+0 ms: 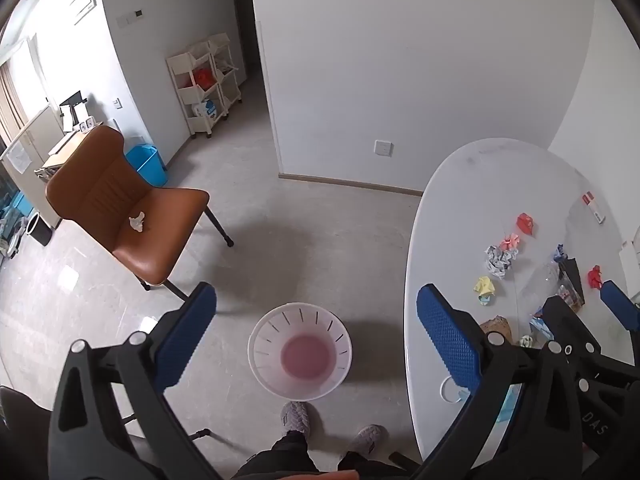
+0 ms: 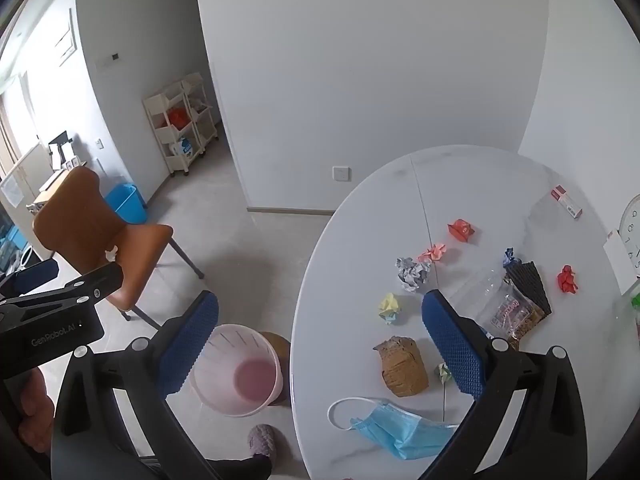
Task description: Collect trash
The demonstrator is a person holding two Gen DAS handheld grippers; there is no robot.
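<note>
Jaws of both grippers spread wide, nothing between the blue pads — left gripper (image 1: 316, 336) hangs over the floor above the pink bin (image 1: 300, 355), right gripper (image 2: 320, 344) straddles the table edge with the bin (image 2: 237, 370) under its left finger and the tabletop under its right. Bin stands upright on the floor just beside the white oval table (image 2: 360, 208), inside bare. Person's grey slippers (image 1: 295, 414) sit near the bin on the floor. Trash lies scattered on the table, all untouched: blue face mask (image 2: 396, 432) nearest the front edge, brown crumpled paper bag (image 2: 402, 366) just behind it, yellow paper wad (image 2: 389, 307), grey crumpled paper (image 2: 412, 272) touching a pink paper wad (image 2: 432, 253), red wad (image 2: 461, 230) farther back, another red wad (image 2: 567, 279) off to the right. Clear plastic bottle (image 2: 488, 288) lies on its side beside a snack wrapper (image 2: 516, 314) and a black corrugated piece (image 2: 528, 282). Small red-and-white box (image 2: 566, 201) near the far right edge — well apart from the rest. Brown chair (image 1: 128, 208) stands left on the floor with a white crumpled scrap (image 1: 137, 222) on its seat. Blue tub (image 1: 147, 163) behind the chair by the wall, cream shelf cart (image 1: 204, 84) farther back.
</note>
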